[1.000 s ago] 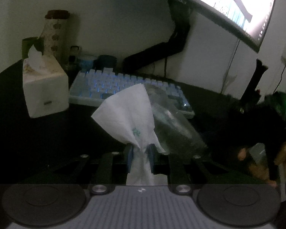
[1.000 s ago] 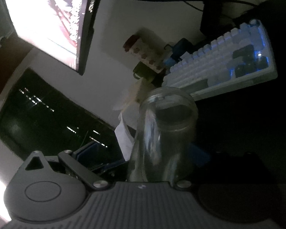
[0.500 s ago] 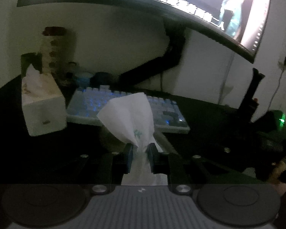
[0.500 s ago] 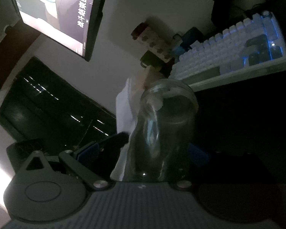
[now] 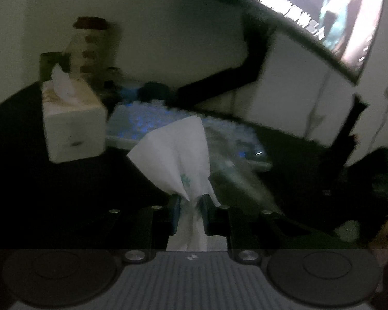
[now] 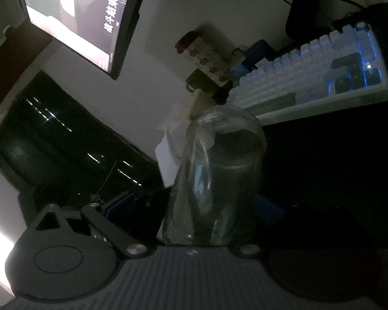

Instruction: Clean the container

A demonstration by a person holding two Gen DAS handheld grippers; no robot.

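Note:
My left gripper (image 5: 190,202) is shut on a white tissue (image 5: 174,155) that fans out above the fingers. The clear glass container (image 6: 217,180) is held in my right gripper (image 6: 214,206), which is shut on it, mouth pointing away. In the left wrist view the container (image 5: 235,178) shows blurred, just right of and behind the tissue. In the right wrist view the tissue (image 6: 168,155) lies against the container's left side near its mouth. Whether it touches the glass is unclear.
A white tissue box (image 5: 69,124) stands at the left on the dark desk. A backlit keyboard (image 6: 323,75) lies behind. A curved monitor (image 5: 323,13) hangs above on a black arm. A patterned tall canister (image 5: 90,44) stands near the wall.
The tissue and the container have come back side by side; the container shows again to the right of the tissue. Both views have tilted and blurred with motion.

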